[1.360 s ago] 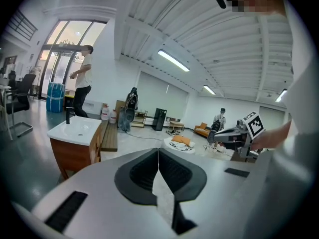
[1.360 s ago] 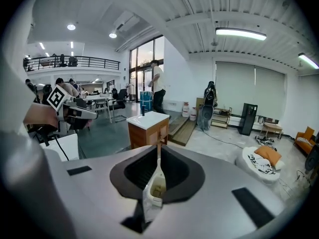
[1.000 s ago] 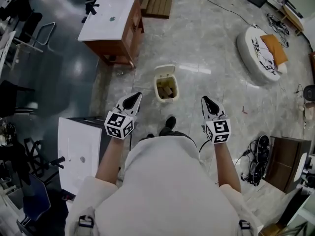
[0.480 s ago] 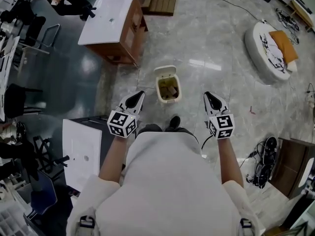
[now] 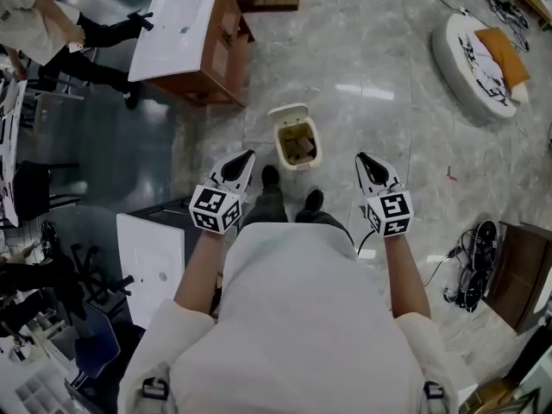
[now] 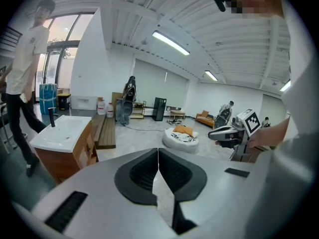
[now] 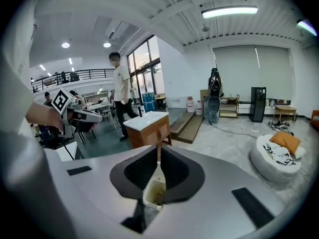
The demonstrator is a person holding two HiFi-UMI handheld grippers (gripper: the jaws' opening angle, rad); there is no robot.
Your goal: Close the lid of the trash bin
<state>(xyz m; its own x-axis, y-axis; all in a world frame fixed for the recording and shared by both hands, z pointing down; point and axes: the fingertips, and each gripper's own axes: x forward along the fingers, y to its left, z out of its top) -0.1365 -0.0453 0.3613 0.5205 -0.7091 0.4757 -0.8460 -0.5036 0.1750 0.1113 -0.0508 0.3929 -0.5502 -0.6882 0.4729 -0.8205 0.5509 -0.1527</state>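
A small cream trash bin point(image 5: 296, 142) stands on the marble floor just ahead of the person's shoes. Its lid point(image 5: 287, 110) is tipped up at the far side and brown scraps lie inside. My left gripper point(image 5: 244, 158) hangs to the bin's left at about its near rim, shut and holding nothing. On the other side, a little farther off, my right gripper point(image 5: 362, 159) is also shut and holds nothing. The left gripper view shows its jaws point(image 6: 158, 151) meeting, with the bin out of sight. In the right gripper view, the bin point(image 7: 154, 193) shows through the gap below the touching tips point(image 7: 159, 151).
A wooden cabinet with a white sink top point(image 5: 185, 33) stands far left of the bin. A white-topped unit point(image 5: 151, 261) is at the near left. A round white cushion point(image 5: 479, 54) lies far right. Cables and shoes point(image 5: 470, 270) are at the right. A person point(image 5: 52, 24) walks at the upper left.
The person has stepped forward, so the bin now sits right at the shoes and between the two grippers. Another person has walked in at the upper left. The lid still stands up.
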